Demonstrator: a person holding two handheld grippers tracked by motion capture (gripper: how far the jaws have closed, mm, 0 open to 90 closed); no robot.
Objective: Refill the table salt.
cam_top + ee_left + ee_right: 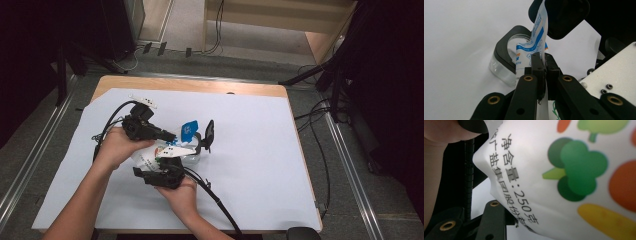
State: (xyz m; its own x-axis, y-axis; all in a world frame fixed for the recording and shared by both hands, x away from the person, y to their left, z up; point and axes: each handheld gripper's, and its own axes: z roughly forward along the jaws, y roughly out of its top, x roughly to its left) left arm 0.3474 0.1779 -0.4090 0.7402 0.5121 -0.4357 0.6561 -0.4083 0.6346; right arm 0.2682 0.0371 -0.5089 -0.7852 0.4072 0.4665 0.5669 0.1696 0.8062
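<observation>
Setting: you stand at a table (260,92) covered with a white sheet (250,160), both forearms entering from the bottom of the high view.
Bag: a white plastic bag (150,156) with blue print and vegetable pictures sits between your two hands, near the middle of the sheet.
Left gripper: your left gripper (543,65) has its jaws pinched tight on the bag's thin blue-and-white top edge.
Right gripper: your right gripper (170,162) holds the bag's fuller lower part; its jaws are partly apart with the bag between them.
Jar: a clear jar (505,61) with a black collar lies tilted on the sheet just behind the bag.
Lid: the jar's black hinged lid (209,134) stands open.
Left gripper view adds: the jar's open mouth and the pinched seam, which are tiny from above.
Right gripper view adds: close print on the bag, a green broccoli picture (576,171), orange and yellow shapes, and black characters.
Hard to tell: the right gripper's second jaw is hidden behind the bag in its own view.
Cut off: a hand (444,131) fills the top left corner of that view.
</observation>
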